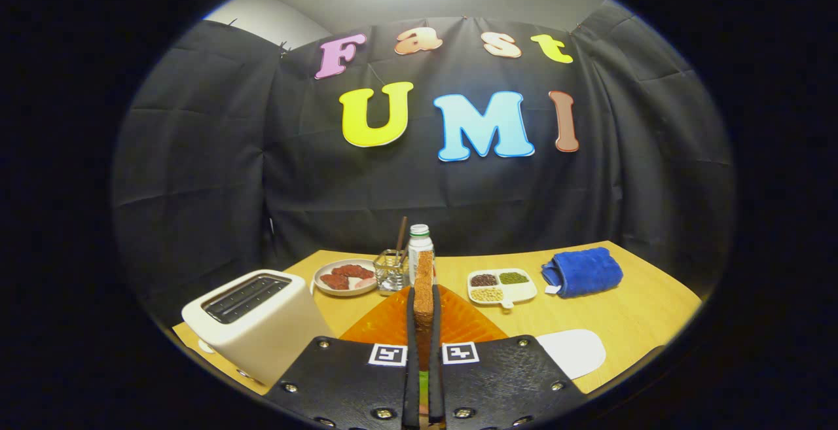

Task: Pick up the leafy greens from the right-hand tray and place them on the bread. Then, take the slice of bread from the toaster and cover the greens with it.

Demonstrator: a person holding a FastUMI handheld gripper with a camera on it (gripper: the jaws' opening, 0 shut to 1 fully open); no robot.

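Note:
My gripper (423, 305) is shut on a slice of toasted bread (424, 286), held upright on its edge between the two fingers, with its top end sticking out beyond the fingertips. Under the fingers lies an orange plate (465, 322). A small patch of green shows low down between the fingers, near their base. The cream toaster (255, 322) stands to the left of the fingers, and its two slots look empty. A white tray (576, 351) lies on the wooden table to the right of the fingers.
Beyond the plate stand a glass jar with sticks (391, 269) and a white bottle (419, 247). A plate of red food (345, 277) is behind the toaster. A divided dish of beans (501, 286) and a folded blue towel (582, 271) lie to the right.

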